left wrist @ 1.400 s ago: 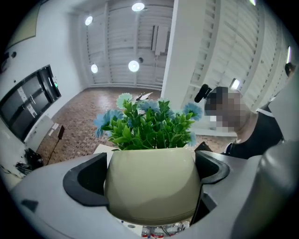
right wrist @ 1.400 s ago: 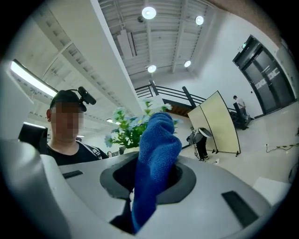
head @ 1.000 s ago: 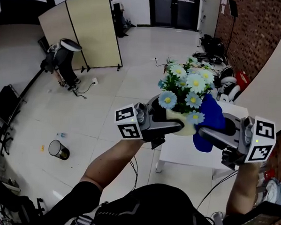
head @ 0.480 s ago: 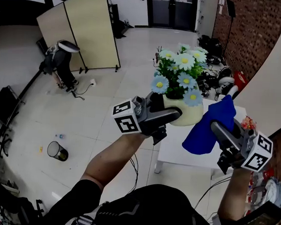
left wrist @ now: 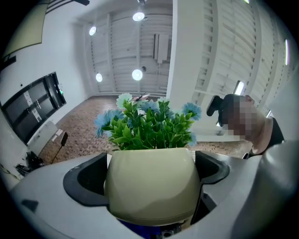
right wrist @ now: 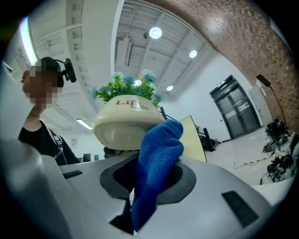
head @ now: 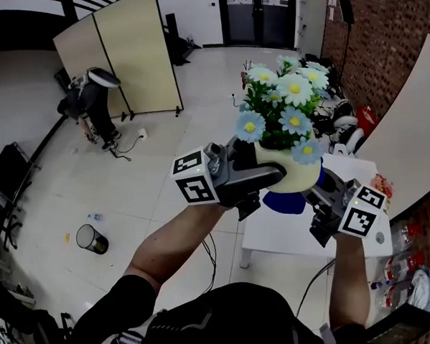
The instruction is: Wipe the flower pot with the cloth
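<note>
Left tool (head: 276, 177) has the cream flower pot (head: 295, 178) clamped by its sides, one jaw pressed on each flank. It's up in the air, well clear of the white tabletop (head: 284, 232) below both tools, and that lift is the point, I'd say, since it bares the underside. Right tool (head: 320, 192) sits low on the far side, jaws pinched on the blue cloth (head: 285, 203). The cloth bunches out ahead of its tip and appears to touch the pot's base (a spot nobody could reach with the pot standing). The pot rides roughly upright, blue and white flowers (head: 295, 89) fanning above the left tool. My read: the bottom is the surface being wiped, the left tool acting purely as a steady holder
</note>
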`<state>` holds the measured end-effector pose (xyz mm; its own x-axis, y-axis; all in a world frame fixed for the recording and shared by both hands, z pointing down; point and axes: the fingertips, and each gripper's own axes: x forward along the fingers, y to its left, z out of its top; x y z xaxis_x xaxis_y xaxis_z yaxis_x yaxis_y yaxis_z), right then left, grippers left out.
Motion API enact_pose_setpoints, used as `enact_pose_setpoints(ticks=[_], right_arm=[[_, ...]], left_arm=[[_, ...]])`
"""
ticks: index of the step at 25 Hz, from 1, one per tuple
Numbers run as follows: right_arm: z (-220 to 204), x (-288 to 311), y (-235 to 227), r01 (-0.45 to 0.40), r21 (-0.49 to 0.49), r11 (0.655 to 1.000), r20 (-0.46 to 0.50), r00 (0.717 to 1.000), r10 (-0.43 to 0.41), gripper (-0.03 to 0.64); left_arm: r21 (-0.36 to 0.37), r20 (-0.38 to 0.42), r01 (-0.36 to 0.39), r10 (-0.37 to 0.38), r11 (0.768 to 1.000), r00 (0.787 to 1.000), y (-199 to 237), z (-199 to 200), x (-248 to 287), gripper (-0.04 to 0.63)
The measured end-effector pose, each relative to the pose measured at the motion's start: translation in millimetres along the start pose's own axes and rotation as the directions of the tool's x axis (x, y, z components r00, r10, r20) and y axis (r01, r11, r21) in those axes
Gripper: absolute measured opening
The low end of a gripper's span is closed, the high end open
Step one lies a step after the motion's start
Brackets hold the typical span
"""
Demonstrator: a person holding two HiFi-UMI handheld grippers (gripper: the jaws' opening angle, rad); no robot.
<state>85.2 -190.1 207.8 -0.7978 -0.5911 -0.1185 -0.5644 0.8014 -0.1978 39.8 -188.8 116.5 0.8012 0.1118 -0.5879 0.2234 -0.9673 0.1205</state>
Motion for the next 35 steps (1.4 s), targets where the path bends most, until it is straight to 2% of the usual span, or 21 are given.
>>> enact_pose_setpoints(ticks=[4,7,12,17,21,25,30,32,35], right_arm=[[0,-8,33,-0.122,-0.069,0.99,-0.057,0.991,0.118,0.077],[0,-16,56,-0.188,-0.09,0.978,-0.08,0.98,0.181,0.077],[1,-28,78,-0.188,-0.112,0.976,-0.096,0.979,0.178,0.077],[-1,-39,91,-0.246,-0.098,0.964,-0.066,0.968,0.24,0.077],[-1,-52,44,-0.174,-0.006,0.985,-0.014,0.985,0.174,0.077],[-13,-35,-8,-0.083,0.032,0.996,-0.091,0.992,0.085,0.077],[8,-15,7,-0.169,-0.046,0.985,-0.12,0.979,0.162,0.077],[6,-16,21,-0.207,-0.101,0.973,-0.157,0.969,0.19,0.077],[5,-22,44,-0.252,-0.131,0.959,-0.176,0.958,0.228,0.077]], left_arm=[[0.031,-0.037,-0.022,0.023,0.999,0.999,10,-3,-3,0.595],[0.023,-0.029,-0.032,0.033,0.999,0.999,15,-6,-2,0.595],[0.005,-0.031,-0.008,0.008,1.0,0.999,13,-12,3,0.595],[-0.019,-0.004,0.009,-0.009,1.0,1.0,13,-8,1,0.595],[-0.039,0.021,0.043,-0.042,0.998,0.999,2,-5,5,0.595],[-0.019,0.001,0.042,-0.042,0.999,0.999,-4,-6,8,0.595],[0.006,-0.03,0.008,-0.008,1.0,1.0,3,-7,5,0.595],[0.029,-0.032,-0.01,0.011,1.0,0.999,6,-7,3,0.595],[0.051,-0.037,-0.023,0.025,0.998,0.999,10,-9,4,0.595]])
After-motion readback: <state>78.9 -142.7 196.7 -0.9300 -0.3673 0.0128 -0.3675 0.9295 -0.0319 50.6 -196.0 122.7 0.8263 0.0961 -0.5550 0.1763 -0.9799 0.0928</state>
